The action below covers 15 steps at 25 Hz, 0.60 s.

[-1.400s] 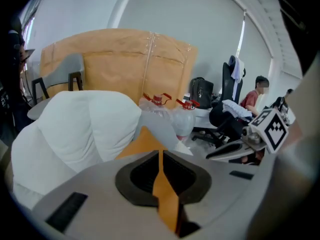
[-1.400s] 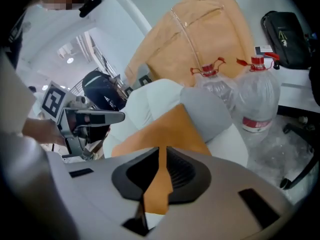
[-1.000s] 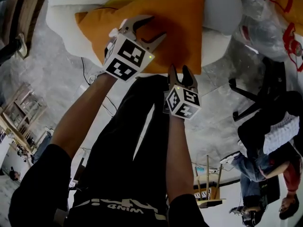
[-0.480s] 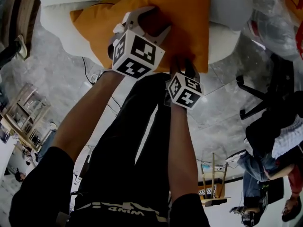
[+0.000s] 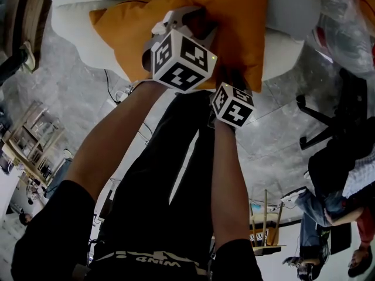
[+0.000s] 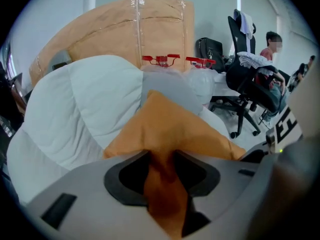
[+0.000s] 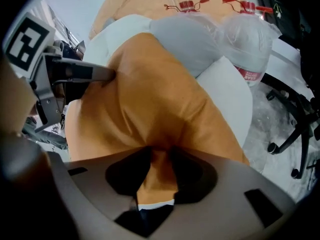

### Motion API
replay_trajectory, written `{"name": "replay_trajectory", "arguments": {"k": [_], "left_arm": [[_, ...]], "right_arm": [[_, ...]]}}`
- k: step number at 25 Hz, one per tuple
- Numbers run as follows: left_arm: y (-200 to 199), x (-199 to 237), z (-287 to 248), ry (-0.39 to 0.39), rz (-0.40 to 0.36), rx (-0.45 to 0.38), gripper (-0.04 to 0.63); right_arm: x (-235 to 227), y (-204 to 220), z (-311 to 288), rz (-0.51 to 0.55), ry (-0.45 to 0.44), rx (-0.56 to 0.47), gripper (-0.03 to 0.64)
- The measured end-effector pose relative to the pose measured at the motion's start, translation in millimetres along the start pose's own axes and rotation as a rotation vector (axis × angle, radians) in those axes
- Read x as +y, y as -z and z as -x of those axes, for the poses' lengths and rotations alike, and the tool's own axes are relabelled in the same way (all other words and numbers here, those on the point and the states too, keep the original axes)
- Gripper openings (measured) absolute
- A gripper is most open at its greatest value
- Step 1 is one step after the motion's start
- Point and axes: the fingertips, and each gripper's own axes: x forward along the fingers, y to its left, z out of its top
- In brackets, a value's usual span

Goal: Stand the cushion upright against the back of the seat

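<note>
An orange cushion (image 5: 234, 16) lies flat on the seat of a white padded armchair (image 5: 76, 34). My left gripper (image 5: 187, 23) reaches onto the cushion's near part, and its jaws are closing with a fold of orange fabric (image 6: 165, 129) pinched between them. My right gripper (image 5: 234, 78) is at the cushion's near edge, its jaws also closing, with the hem of the cushion (image 7: 150, 99) bunched between them. The chair's puffy back (image 6: 90, 94) rises behind the cushion. My left gripper (image 7: 75, 74) also shows at the left of the right gripper view.
Plastic-wrapped water bottles (image 7: 245, 39) stand right of the armchair. A black office chair (image 6: 245, 84) and a seated person (image 5: 334, 204) are further right. A tall cardboard-wrapped object (image 6: 140, 24) stands behind the armchair. My legs are just before the seat.
Both grippers have come down onto the cushion's near part, and their jaws have narrowed onto the orange fabric.
</note>
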Motion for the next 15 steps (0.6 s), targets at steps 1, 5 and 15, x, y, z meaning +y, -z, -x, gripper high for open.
{"name": "replay_trajectory", "arguments": {"k": [1,5,15], "left_arm": [[0,0,0,0.011,0.014,0.002,0.157],[2,-4,4,0.083,0.102,-0.010,0.033],[-1,-7,23,0.135,0.160,-0.053,0.014]], "right_arm": [[0,0,0,0.003,0.002,-0.003,0.140],[4,-1,2,-0.007,-0.010,-0.031,0.043],[9,1,19,-0.021,-0.044,-0.103,0.029]]}}
